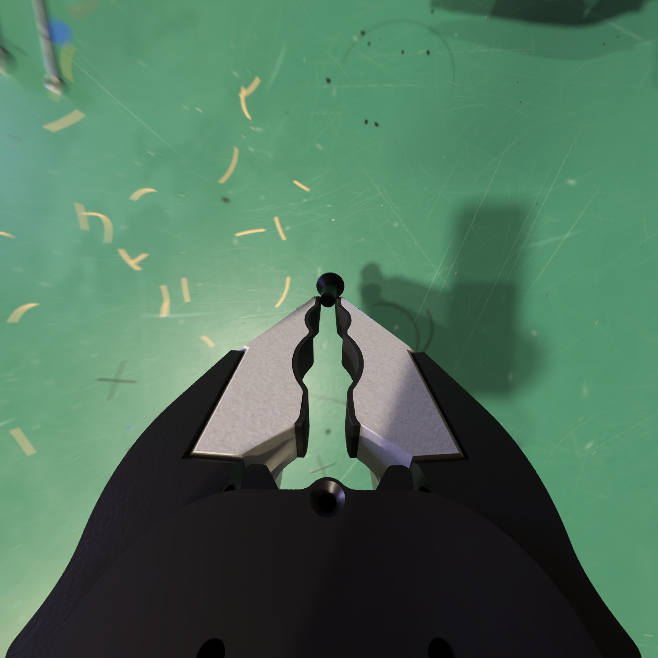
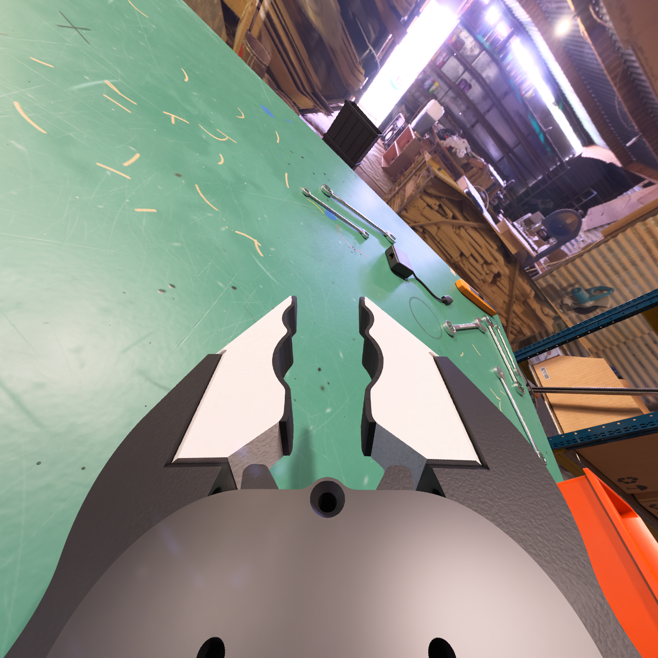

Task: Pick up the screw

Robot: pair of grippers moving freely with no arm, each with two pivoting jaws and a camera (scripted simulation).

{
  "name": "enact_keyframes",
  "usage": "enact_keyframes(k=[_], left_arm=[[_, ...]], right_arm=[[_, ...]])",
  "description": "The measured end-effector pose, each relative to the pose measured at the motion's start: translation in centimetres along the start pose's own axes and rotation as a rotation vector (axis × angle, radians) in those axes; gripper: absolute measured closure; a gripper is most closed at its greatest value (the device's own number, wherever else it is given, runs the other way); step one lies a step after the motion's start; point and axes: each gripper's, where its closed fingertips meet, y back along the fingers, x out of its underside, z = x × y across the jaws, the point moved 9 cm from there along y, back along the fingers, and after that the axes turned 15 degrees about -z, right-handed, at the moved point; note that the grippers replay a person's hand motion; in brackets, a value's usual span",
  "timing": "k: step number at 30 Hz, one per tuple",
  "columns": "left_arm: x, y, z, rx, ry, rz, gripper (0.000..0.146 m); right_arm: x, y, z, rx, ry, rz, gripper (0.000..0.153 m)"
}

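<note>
A small black screw point(image 1: 329, 289) is pinched at its shank between the tips of my left gripper point(image 1: 327, 302), its flared head pointing away from me. It hangs above the green table point(image 1: 391, 178), and its shadow falls on the surface to the right. My right gripper point(image 2: 327, 306) is open and empty above the green table point(image 2: 142, 285), with nothing between its fingers. The screw does not show in the right wrist view.
A silver wrench point(image 1: 48, 53) lies at the far left. In the right wrist view, two wrenches point(image 2: 347, 215), a black adapter point(image 2: 400, 261) with a cable, more wrenches point(image 2: 498, 352) and an orange tool point(image 2: 475, 297) lie along the table's far edge. An orange bin point(image 2: 612, 541) sits at the right.
</note>
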Motion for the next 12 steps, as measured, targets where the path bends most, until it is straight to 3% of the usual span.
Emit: enact_keyframes(k=[5, 12], left_arm=[[-0.5, -5.3, 0.7, -0.009, 0.122, 0.164, 0.138], [-0.3, -8.2, 2.1, 0.026, 0.188, 0.269, 0.138]], right_arm=[[0.0, 0.2, -0.3, 0.013, -0.011, -0.012, 0.118], [0.3, 0.0, -0.3, -0.017, -0.013, -0.003, 0.118]])
